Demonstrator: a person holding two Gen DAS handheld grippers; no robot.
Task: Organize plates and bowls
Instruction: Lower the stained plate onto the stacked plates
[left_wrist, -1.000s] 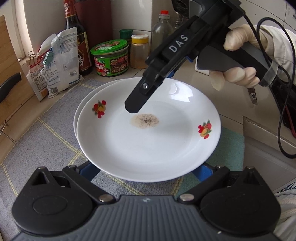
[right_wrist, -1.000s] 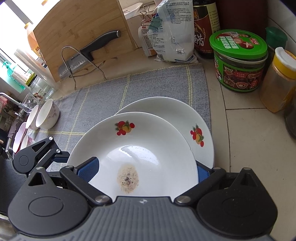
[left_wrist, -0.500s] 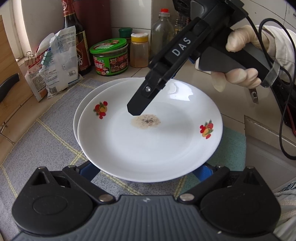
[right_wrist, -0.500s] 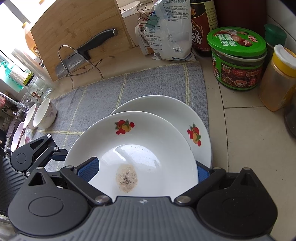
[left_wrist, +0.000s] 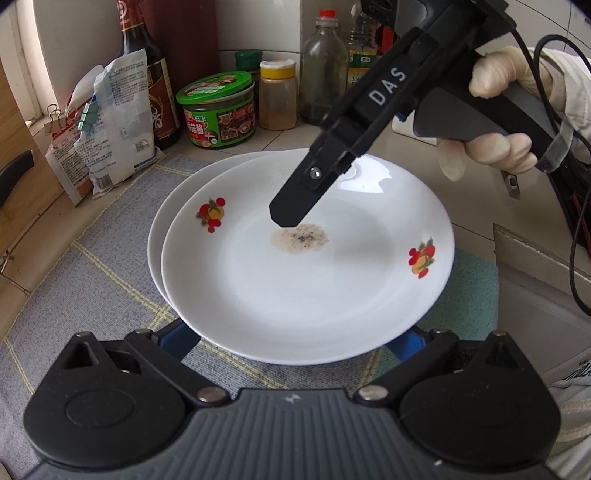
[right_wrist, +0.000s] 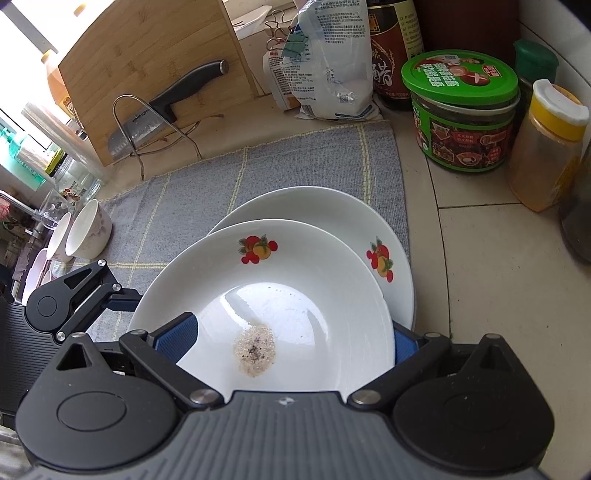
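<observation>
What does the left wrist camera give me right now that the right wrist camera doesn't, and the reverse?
Left wrist only: the right gripper from outside, the gloved hand on its handle, a clear glass bottle with a red cap.

Right wrist only: the left gripper at the upper plate's edge, a wooden cutting board, a black-handled knife, white bowls.

Both: two stacked white fruit-print plates, the upper one soiled; grey cloth mat; green-lidded jar.

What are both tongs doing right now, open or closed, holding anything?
Left tongs: open, spread wide beneath the soiled upper plate's near rim.
Right tongs: open wide, one finger above that plate, the other below it.
</observation>
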